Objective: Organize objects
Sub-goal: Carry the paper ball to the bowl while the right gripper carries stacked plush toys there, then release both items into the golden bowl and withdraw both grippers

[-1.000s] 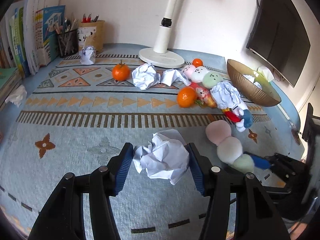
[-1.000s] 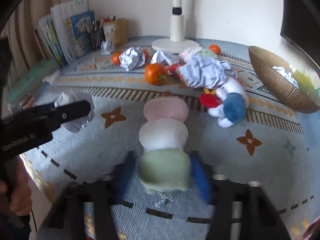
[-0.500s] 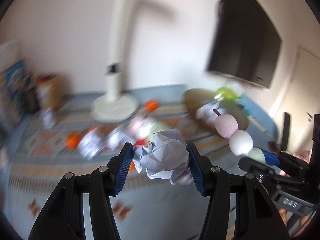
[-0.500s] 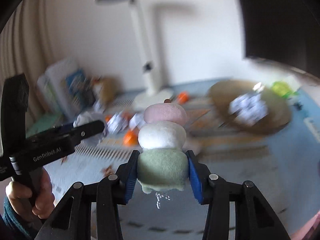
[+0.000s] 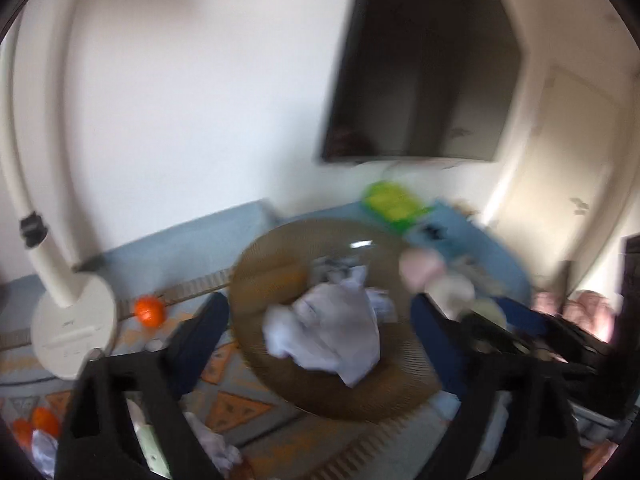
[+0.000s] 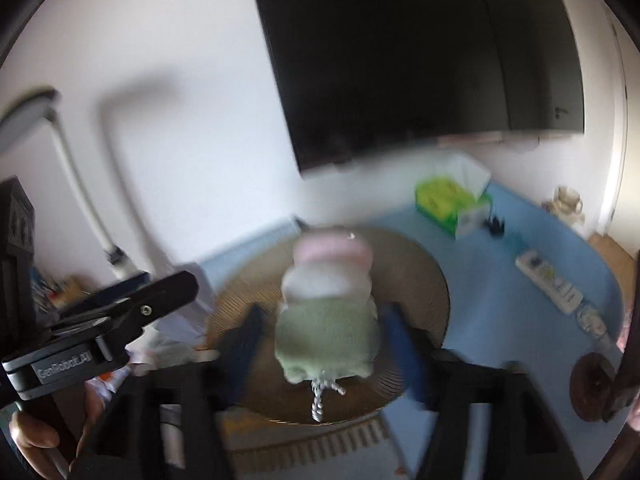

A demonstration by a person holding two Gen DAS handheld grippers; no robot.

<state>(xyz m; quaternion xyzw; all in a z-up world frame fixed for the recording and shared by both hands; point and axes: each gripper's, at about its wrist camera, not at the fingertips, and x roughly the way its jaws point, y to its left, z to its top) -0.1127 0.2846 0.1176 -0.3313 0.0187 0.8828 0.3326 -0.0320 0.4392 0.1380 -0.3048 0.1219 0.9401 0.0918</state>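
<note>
Both my jaws opening. Left gripper [image 5: 320, 328]: crumpled paper [image 5: 326, 334] loose between pads, over woven bowl [image 5: 276, 280]. Right gripper [image 6: 326, 340]: plush dango skewer [image 6: 328, 312] unpinched, above the same bowl.

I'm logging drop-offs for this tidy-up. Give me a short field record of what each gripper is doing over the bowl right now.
left gripper: opening, fingers clear of crumpled paper
right gripper: opening, gaps beside plush dango skewer
below both: woven bowl, paper already inside
table: orange near lamp base
image quality: motion-blurred
</note>
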